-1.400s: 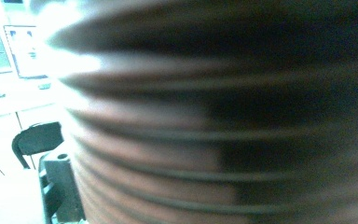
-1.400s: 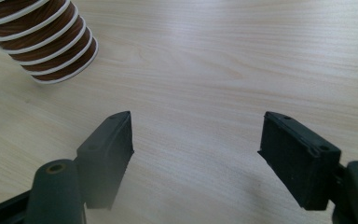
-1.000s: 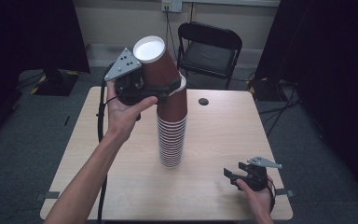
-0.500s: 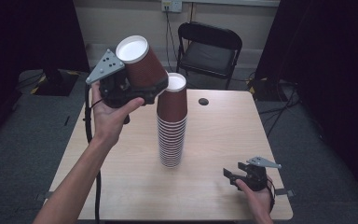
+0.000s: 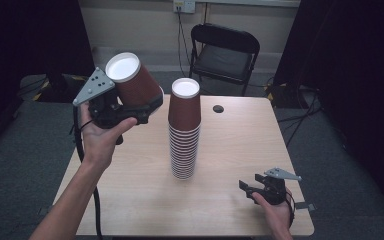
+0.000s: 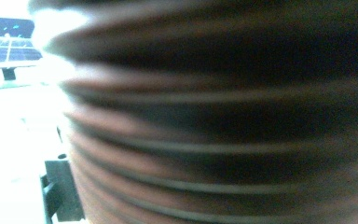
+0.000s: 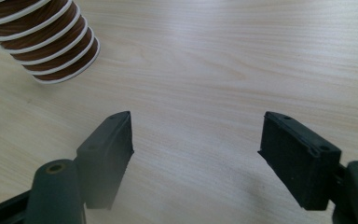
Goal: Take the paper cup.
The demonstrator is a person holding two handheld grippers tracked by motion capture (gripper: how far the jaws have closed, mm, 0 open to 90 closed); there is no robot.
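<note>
Your left gripper (image 5: 132,107) holds one brown paper cup (image 5: 132,82) in the air, left of the stack of brown paper cups (image 5: 184,130) and tilted so its white base faces up and toward you. Its fingers are closed on the cup's wall; in the left gripper view the ribbed brown side (image 6: 223,116) sits blurred right against the lens, so you cannot judge the grip from there. Rely on the high view instead.

The step in hand looks like carrying this cup clear of the stack and setting it down. Keep the squeeze light: a paper wall probably dents easily, and a crushed rim will not nest again. Before you lower it, roll your wrist until the cup's axis stands upright, mouth down like the others, so it lands flat on the wooden surface (image 5: 130,200) rather than on an edge. Pick a bare patch on the left side, well apart from the stack, because a tall stack like that one could topple from a slight brush.

Your right gripper (image 5: 260,190) rests near the near right corner, its fingers (image 7: 107,149) spread wide with nothing between them, and the stack's bottom rims (image 7: 51,46) lie beyond it. If the stack wobbles, that hand is free to steady the lower cups.
</note>
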